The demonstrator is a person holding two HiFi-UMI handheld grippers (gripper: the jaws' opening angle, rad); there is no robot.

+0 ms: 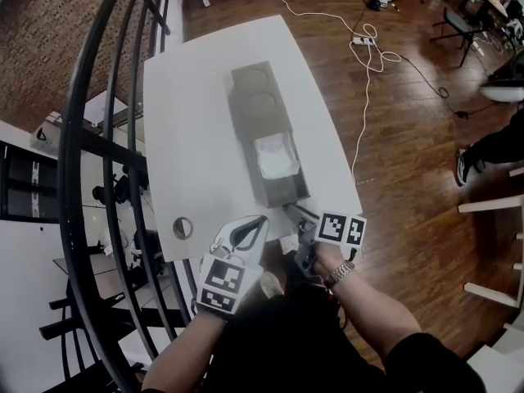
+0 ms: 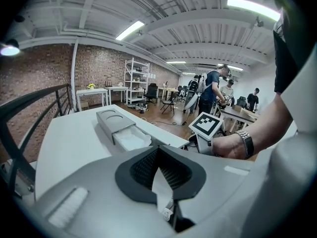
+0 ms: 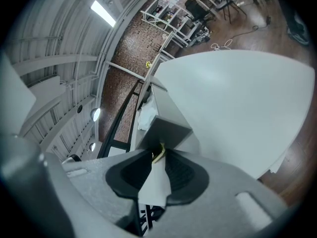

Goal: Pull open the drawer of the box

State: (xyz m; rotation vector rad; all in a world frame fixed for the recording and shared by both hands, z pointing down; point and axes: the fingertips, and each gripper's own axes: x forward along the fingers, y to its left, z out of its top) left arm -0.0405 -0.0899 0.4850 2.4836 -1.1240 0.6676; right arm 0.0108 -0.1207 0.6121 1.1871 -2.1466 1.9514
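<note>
Drawer (image 1: 285, 191) open, right tool (image 3: 159, 157) clamped on its yellow tab (image 3: 158, 152).
The box (image 1: 260, 109) lies on the desk (image 1: 196, 137), with its drawer out toward the person. The right tool is at the drawer front. The left tool (image 1: 260, 221) is closed on nothing, just left of the drawer front.

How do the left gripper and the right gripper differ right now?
The right gripper has its jaws pinched on a yellowish tab at the drawer front; the left gripper has its jaws together on nothing. The right gripper is at the open drawer; the left gripper sits at the table's near edge, clear of the box. Both point toward the box.
</note>
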